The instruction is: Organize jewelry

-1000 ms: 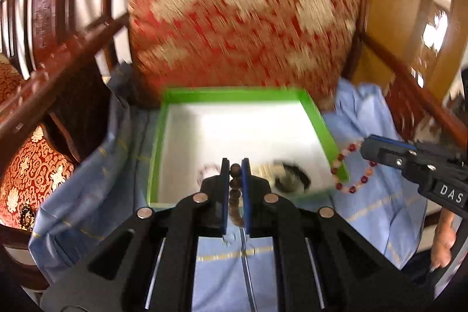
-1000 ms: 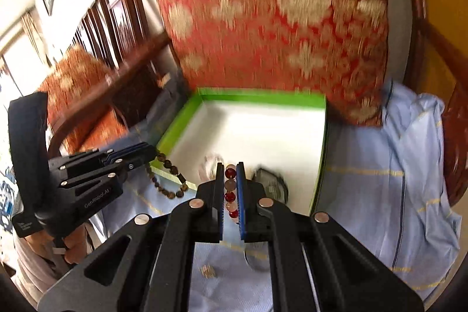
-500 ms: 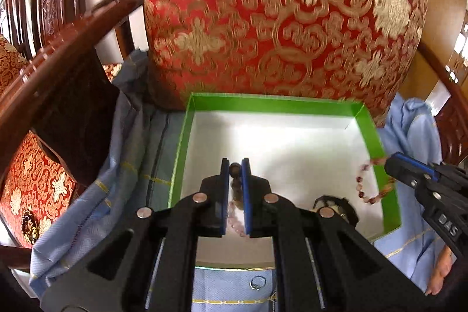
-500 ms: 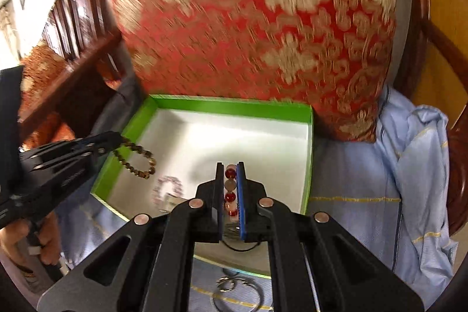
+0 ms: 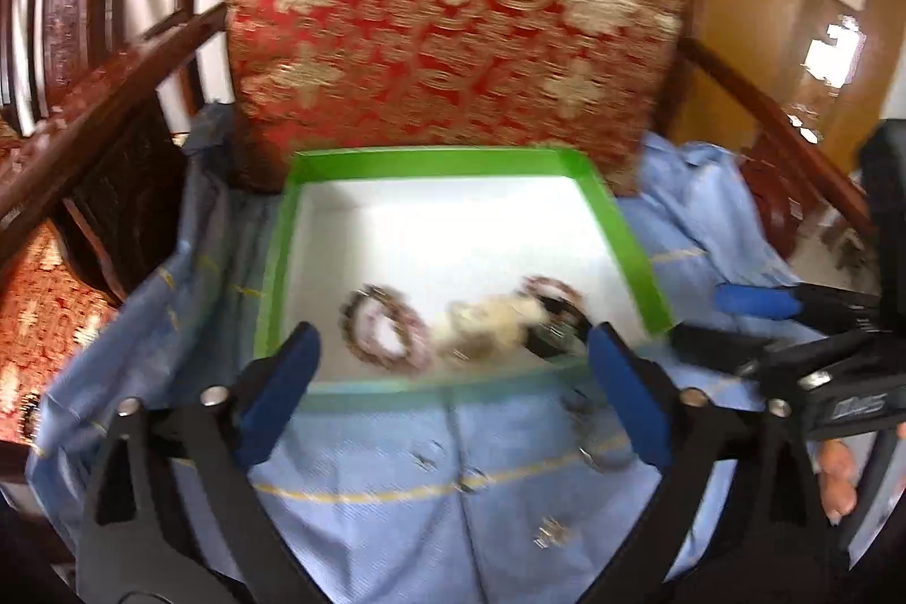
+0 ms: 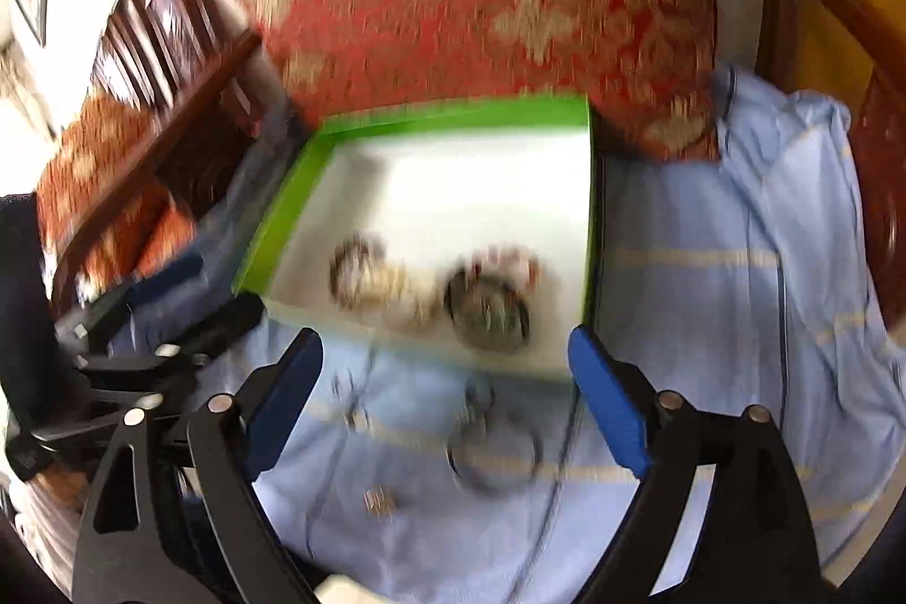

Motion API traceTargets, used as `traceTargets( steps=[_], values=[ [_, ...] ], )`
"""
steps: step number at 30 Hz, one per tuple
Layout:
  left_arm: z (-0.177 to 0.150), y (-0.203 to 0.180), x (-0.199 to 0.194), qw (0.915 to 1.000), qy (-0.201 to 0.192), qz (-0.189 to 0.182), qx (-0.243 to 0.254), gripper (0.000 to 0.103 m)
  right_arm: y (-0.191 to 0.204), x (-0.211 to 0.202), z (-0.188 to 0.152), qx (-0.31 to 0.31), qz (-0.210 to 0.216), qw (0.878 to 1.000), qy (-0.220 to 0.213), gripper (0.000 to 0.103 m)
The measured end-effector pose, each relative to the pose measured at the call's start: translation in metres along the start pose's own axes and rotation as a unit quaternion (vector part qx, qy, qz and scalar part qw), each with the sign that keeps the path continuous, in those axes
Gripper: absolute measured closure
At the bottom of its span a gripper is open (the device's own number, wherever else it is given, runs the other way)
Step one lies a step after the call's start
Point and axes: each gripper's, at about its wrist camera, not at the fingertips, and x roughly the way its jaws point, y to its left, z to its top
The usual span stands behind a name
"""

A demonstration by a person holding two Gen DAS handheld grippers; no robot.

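A green-rimmed white tray (image 5: 283, 236) sits on a blue cloth on a chair seat. In it lie a dark bead bracelet (image 5: 382, 329), a pale bracelet (image 5: 492, 321) and a red-and-white bead bracelet (image 5: 552, 292) over a dark ring. My left gripper (image 5: 450, 366) is open and empty just in front of the tray. My right gripper (image 6: 447, 366) is open and empty, also before the tray (image 6: 272, 241), where the bracelets (image 6: 487, 304) show blurred. The right gripper shows at the right of the left wrist view (image 5: 759, 321).
Loose rings (image 6: 492, 451) and a small earring (image 6: 379, 499) lie on the blue cloth (image 6: 708, 321) in front of the tray. A red-and-gold cushion (image 5: 453, 9) stands behind it. Wooden armrests (image 5: 102, 72) flank the seat.
Both grippers have opened and let their bead bracelets drop into the tray, then pulled back toward the front of the seat.
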Motion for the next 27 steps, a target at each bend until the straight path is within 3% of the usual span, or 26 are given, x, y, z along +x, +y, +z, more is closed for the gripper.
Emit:
traceTargets(
  steps=[4,7,10,16,19,22,27],
  values=[
    [-0.016,-0.007,0.014,0.9988,0.047,-0.009,0.001,0.006,-0.003,0.019,-0.019,-0.008,-0.039,0.998,0.053,0.016],
    [-0.026,-0.008,0.037,0.9948,0.099,0.025,-0.008,0.006,-0.009,0.035,-0.029,-0.004,-0.068,0.994,0.087,0.016],
    [-0.036,-0.001,0.058,0.9853,0.153,0.073,-0.02,0.006,-0.013,0.043,-0.034,-0.003,-0.093,0.99,0.103,0.016],
    [-0.046,0.013,0.072,0.9756,0.193,0.096,-0.042,0.005,-0.009,0.049,-0.04,-0.017,-0.1,0.987,0.123,0.016],
    [-0.047,0.016,0.073,0.9775,0.19,0.077,-0.05,0.005,-0.01,0.053,-0.04,-0.02,-0.105,0.986,0.13,0.016],
    [-0.044,0.019,0.065,0.982,0.172,0.023,-0.073,0.005,-0.011,0.052,-0.04,-0.018,-0.106,0.986,0.13,0.016],
    [-0.046,0.019,0.059,0.9725,0.179,-0.069,-0.132,0.005,-0.013,0.054,-0.038,-0.014,-0.109,0.985,0.129,0.016]
  ],
)
